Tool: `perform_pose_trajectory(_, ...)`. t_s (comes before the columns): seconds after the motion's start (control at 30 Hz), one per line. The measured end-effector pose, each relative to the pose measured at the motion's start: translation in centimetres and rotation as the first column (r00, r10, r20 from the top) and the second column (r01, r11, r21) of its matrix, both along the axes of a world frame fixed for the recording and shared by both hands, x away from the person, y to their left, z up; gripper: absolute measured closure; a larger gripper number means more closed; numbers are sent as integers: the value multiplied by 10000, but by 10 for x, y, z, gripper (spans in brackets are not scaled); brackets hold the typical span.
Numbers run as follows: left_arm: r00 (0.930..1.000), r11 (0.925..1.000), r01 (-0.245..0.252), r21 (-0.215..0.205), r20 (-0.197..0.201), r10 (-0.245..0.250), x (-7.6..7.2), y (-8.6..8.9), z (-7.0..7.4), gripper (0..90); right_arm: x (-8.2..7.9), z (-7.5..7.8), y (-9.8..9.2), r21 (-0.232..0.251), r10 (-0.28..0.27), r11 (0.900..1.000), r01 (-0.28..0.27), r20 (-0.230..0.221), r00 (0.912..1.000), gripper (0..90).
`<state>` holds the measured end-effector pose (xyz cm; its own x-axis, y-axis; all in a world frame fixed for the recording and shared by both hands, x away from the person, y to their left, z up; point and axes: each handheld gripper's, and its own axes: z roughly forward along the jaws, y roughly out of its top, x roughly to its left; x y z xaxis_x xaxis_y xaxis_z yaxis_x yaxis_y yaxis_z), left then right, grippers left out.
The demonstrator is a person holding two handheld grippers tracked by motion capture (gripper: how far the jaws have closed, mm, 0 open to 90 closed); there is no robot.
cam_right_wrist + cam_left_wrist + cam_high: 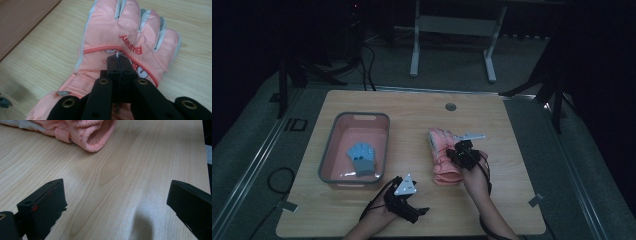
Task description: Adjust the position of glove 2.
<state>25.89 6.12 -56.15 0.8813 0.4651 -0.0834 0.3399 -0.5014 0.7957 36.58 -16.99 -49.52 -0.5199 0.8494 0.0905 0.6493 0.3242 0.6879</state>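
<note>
A pink padded glove (443, 150) lies palm down right of the table's middle, its knit cuff toward me. My right gripper (455, 151) rests on the glove's back. In the right gripper view the glove (120, 27) shows red "BUNNY" lettering, and the right gripper (119, 59) has its jaws pressed together, pinching the fabric below the lettering. My left gripper (417, 212) hovers low near the table's front edge, left of the glove. In its own view the left gripper (116, 192) is wide open over bare wood, with the glove's cuff (96, 137) farther off.
A pink bin (328, 150) stands at the left of the table with a blue-grey glove (361, 157) inside; its wall (22, 20) appears in the right gripper view. A pale narrow thing (471, 136) pokes out beside the pink glove. A cable hole (450, 106) sits near the far edge.
</note>
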Motion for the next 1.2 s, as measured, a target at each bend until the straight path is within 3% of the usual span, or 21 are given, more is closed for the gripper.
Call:
perform_pose_trajectory(0.23,10000,10000,0,-6,-10,0,0,0,0,23,3,0,4,130,890,9959,-890,8,9960,883)
perform_pose_trajectory(0.33,10000,10000,1,-13,-12,-1,0,0,0,23,4,1,2,352,1025,9941,-1025,24,9947,856)
perform_pose_trajectory(0.63,10000,10000,15,0,-47,-15,1,0,0,23,3,15,-8,697,1485,9861,-1506,338,9883,656)
perform_pose_trajectory(0.7,10000,10000,15,7,-56,-15,1,-1,-1,23,2,20,-11,757,1554,9845,-1583,421,9869,524)
perform_pose_trajectory(0.8,10000,10000,-24,12,-76,24,1,-1,0,23,1,22,-16,893,1860,9775,-1910,615,9806,395)
perform_pose_trajectory(0.93,9999,10000,-78,53,-73,79,1,-1,0,23,-1,28,-26,1289,2329,9622,-2401,682,9701,213)
perform_pose_trajectory(1.1,9997,9996,-219,197,-90,220,2,-1,0,23,-2,31,-38,943,2297,9675,-2345,593,9714,170)
perform_pose_trajectory(1.2,9995,9993,-296,214,-119,298,2,-2,2,23,-2,33,-46,1161,2232,9661,-2308,745,9719,171)
